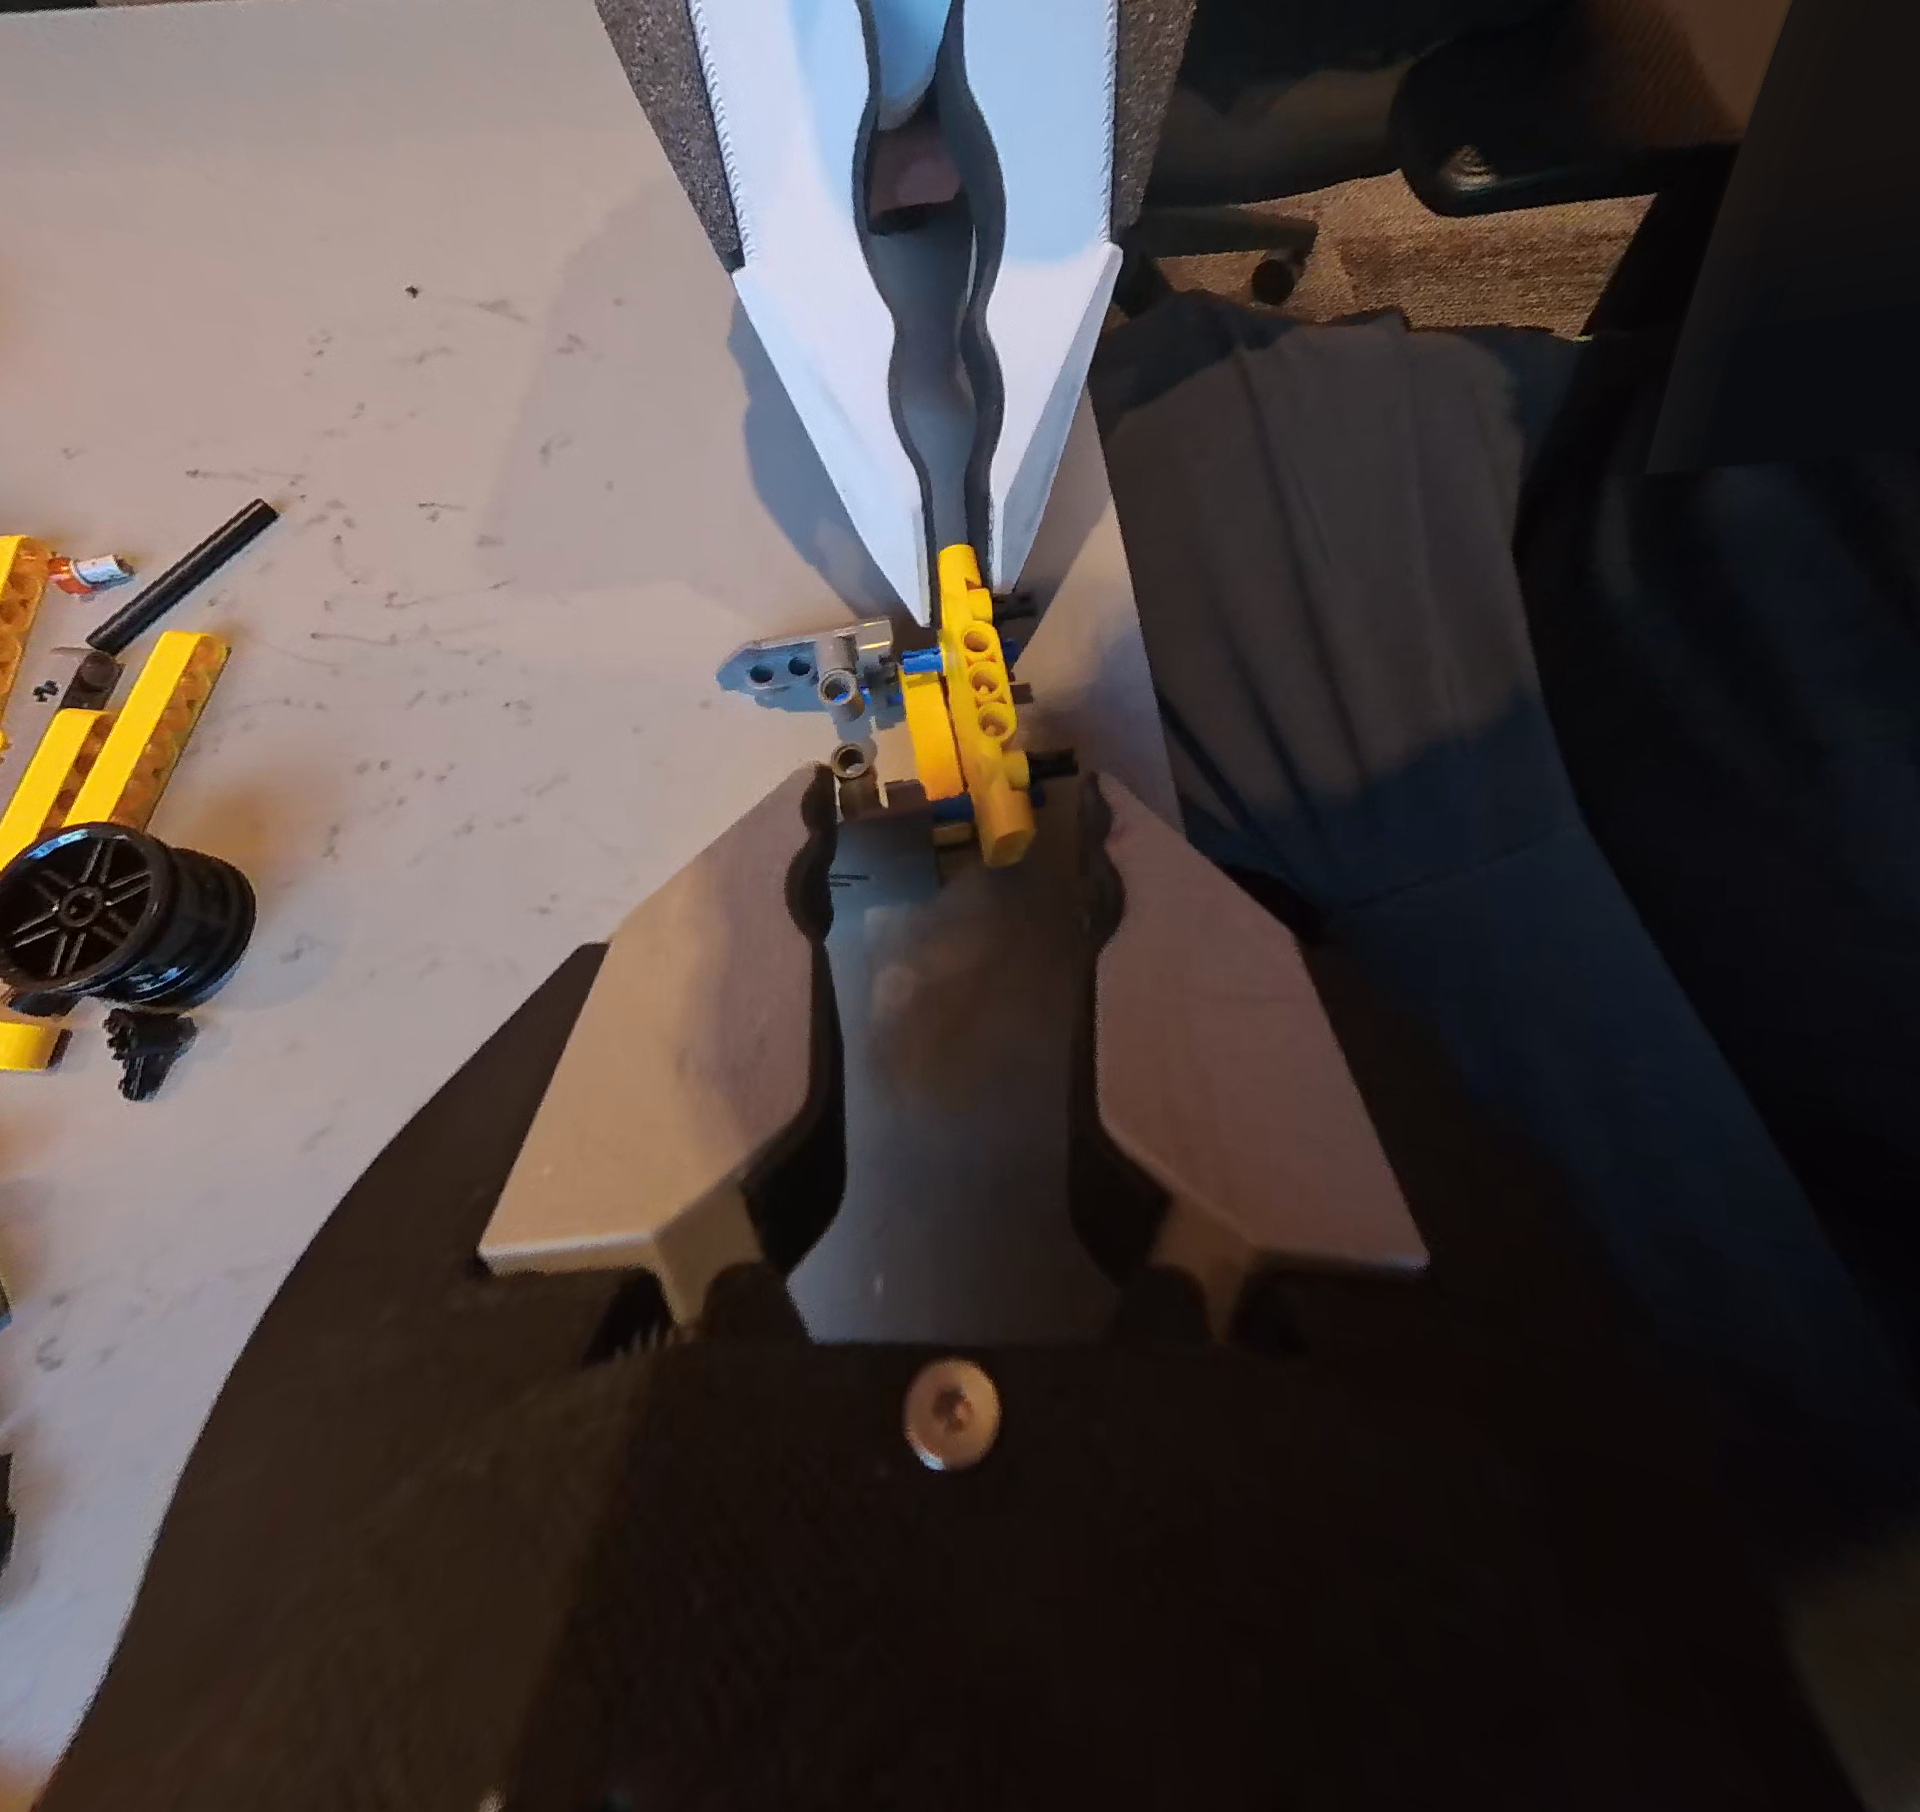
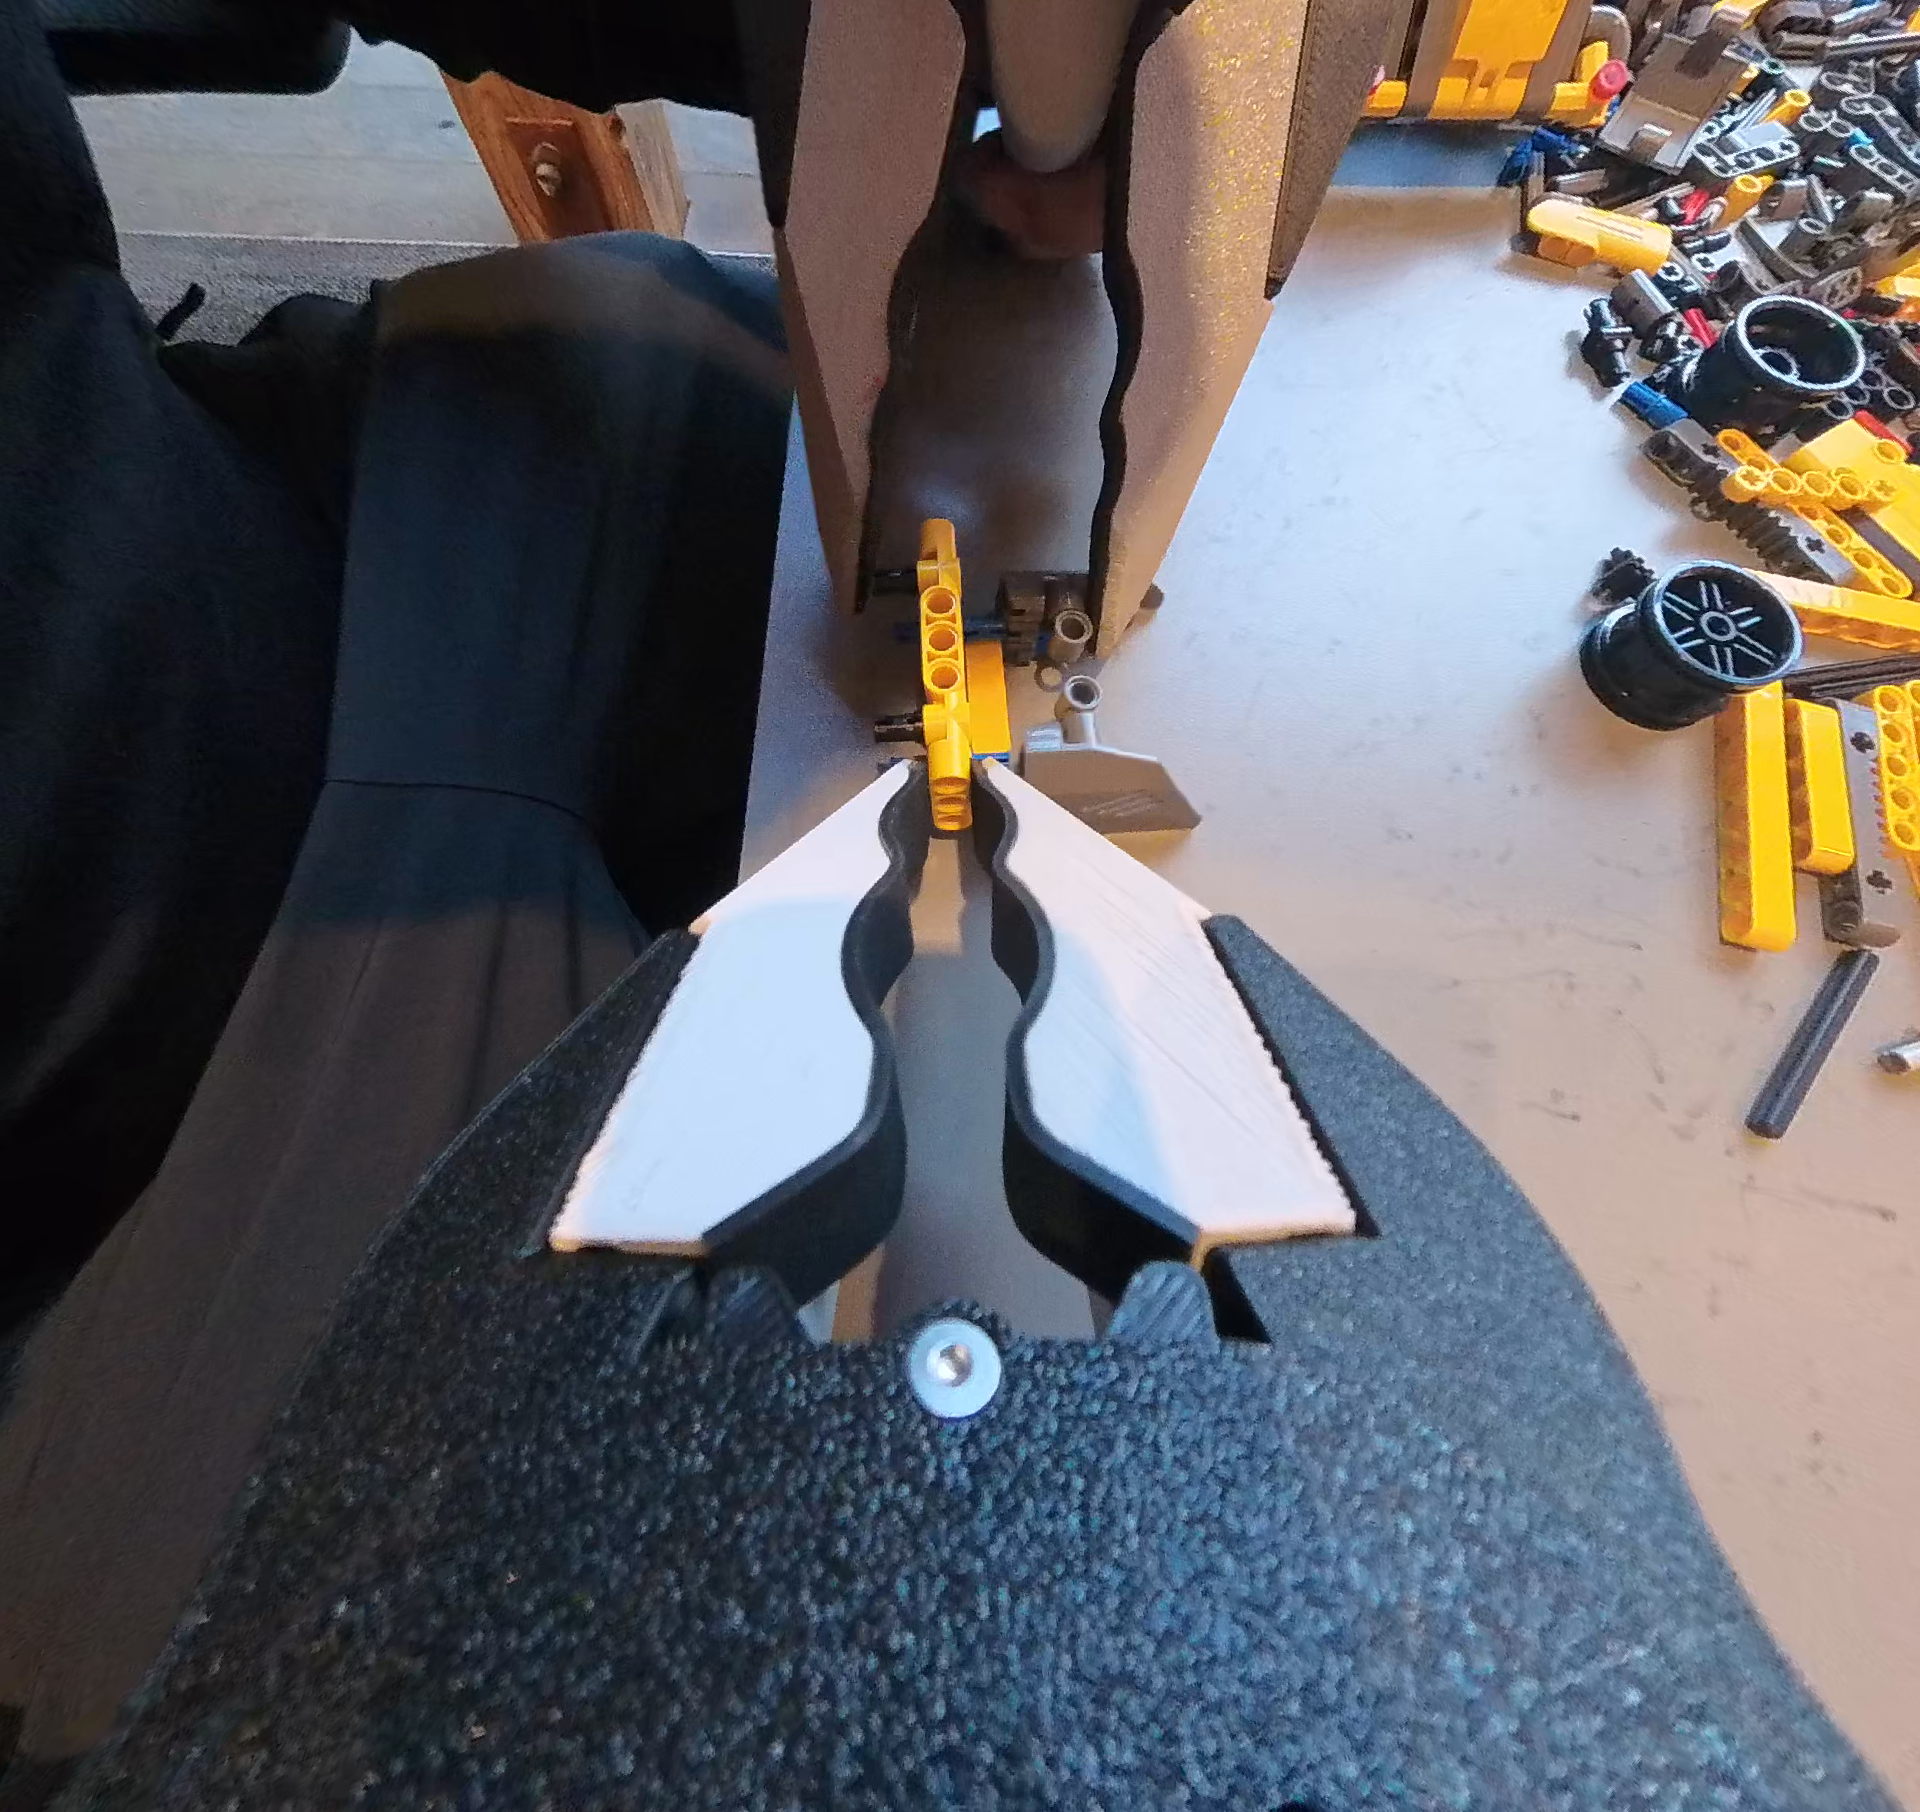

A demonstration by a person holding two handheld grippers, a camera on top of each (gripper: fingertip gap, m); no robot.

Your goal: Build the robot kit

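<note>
A small brick assembly sits at the table's edge: a yellow holed beam (image 1: pixel 982 692) (image 2: pixel 943 640) with blue pins, dark pieces and a grey panel piece (image 1: pixel 769 671) (image 2: pixel 1117 791). My left gripper (image 1: pixel 956 796), with tan fingers, straddles the assembly's near end, its fingers against the parts on both sides. It shows from the far side in the right wrist view (image 2: pixel 987 609). My right gripper (image 2: pixel 948 775), with white fingers, is shut on the other end of the yellow beam. It also shows in the left wrist view (image 1: pixel 964 593).
A black wheel (image 1: pixel 114 905) (image 2: pixel 1704 640), yellow beams (image 1: pixel 135 734) and a black axle (image 1: pixel 182 573) (image 2: pixel 1813 1040) lie on the table (image 1: pixel 416 308). A big pile of loose parts (image 2: pixel 1766 100) lies farther off. A person's dark clothing (image 2: pixel 416 619) is just past the table edge.
</note>
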